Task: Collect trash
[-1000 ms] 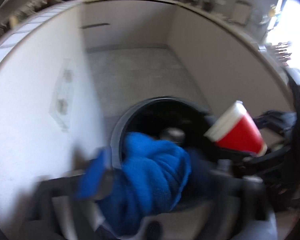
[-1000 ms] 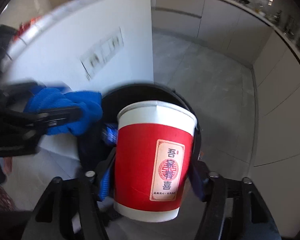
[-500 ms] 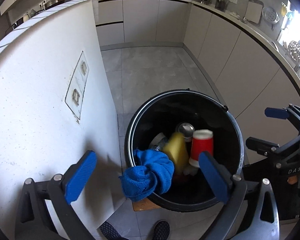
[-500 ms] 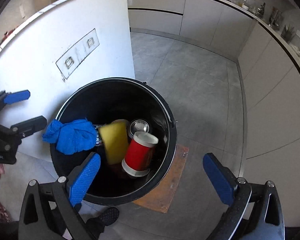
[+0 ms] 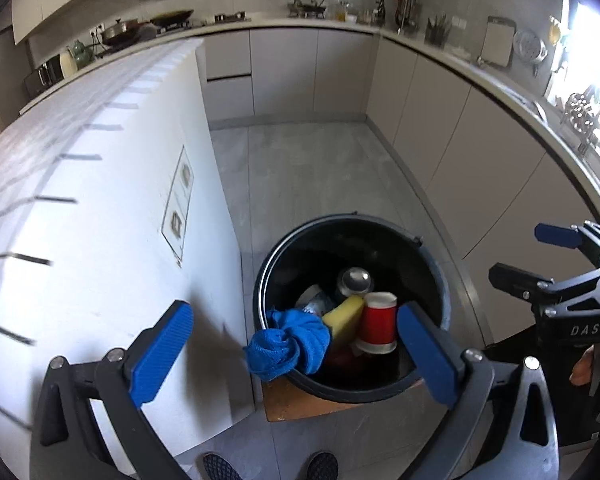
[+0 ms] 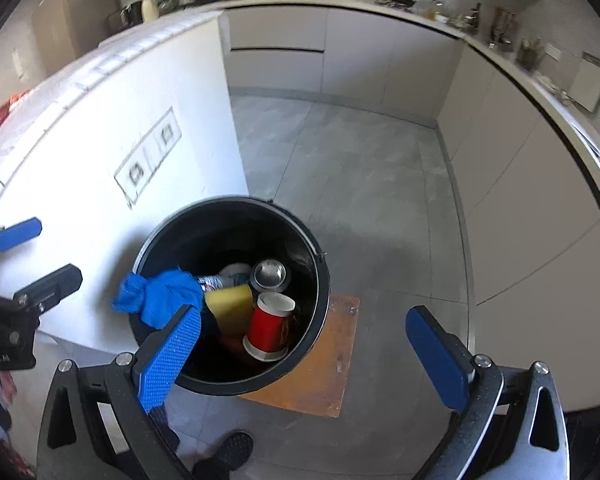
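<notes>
On the grey tiled floor (image 6: 380,184) beside a white counter wall (image 5: 112,240), a black bin (image 6: 320,280) stood on a brown mat (image 6: 328,360). From the left, a blue cloth (image 6: 156,292) hung over the bin's near-left rim, partly inside and partly outside. Next to it inside lay a yellow sponge (image 6: 230,304), then a red paper cup (image 6: 270,326) tipped on its side, with a metal can (image 6: 271,273) and a crumpled plastic bottle (image 6: 220,280) behind them.

The left gripper (image 5: 292,352) was above the bin with its jaws spread wide and nothing between them; the cloth lay below the gap, well clear of both blue pads. The right gripper (image 6: 312,356) also hung over the bin, its jaws having just been opening and now at their widest, gripping nothing; the cup lay in the bin below, apart from the pads.

Pale cabinets (image 5: 440,120) ran along the back and right of the room under a worktop crowded with kitchenware. The tips of a person's dark shoes (image 5: 324,466) showed at the bottom edge.
</notes>
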`<state>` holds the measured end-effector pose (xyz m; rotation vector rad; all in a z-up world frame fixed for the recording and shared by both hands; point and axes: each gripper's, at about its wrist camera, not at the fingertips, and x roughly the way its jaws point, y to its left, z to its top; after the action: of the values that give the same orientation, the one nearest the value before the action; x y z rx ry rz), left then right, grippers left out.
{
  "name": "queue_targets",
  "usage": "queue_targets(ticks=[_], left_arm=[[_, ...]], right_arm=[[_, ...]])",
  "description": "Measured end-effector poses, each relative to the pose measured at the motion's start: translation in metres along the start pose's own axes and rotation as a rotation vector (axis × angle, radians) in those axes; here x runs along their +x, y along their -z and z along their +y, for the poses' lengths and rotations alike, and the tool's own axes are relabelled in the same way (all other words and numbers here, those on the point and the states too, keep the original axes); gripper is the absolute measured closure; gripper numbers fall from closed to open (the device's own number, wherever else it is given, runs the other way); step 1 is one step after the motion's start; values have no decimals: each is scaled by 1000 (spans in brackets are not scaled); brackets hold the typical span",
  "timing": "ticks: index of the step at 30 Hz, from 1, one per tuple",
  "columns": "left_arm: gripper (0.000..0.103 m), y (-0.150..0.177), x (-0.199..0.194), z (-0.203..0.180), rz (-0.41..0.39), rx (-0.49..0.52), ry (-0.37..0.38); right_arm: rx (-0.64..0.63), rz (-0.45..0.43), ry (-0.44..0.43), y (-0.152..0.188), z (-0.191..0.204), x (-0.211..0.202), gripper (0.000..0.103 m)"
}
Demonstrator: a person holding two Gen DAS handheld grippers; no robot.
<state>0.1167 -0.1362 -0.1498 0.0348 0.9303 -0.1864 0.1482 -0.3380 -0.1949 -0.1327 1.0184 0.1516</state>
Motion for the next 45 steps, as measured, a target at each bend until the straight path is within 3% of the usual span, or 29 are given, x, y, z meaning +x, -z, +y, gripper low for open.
queue_targets(ticks=[12,15,18,22,33,45], left_arm=[[0,-6,-60,14,-76,-36,27],[0,-6,-86,20,-125,-40,14],[0,-7,-107,31,-150,-67,13],[0,-4,-135,30,-156,-50,10],[0,-3,-200,43,-267,-65,-19],[0,-8,-227,58,-349,-95,-37]], right_arm=[[48,-46,5,3,24,-67,0],[55,-58,24,2,31,-88,0],[76,-84,42,1,37,-114,0],[88,-112,-7,0,54,-150,0],[46,-240,37,13,103,-221,0],[26,-347,55,5,123,-267,0]])
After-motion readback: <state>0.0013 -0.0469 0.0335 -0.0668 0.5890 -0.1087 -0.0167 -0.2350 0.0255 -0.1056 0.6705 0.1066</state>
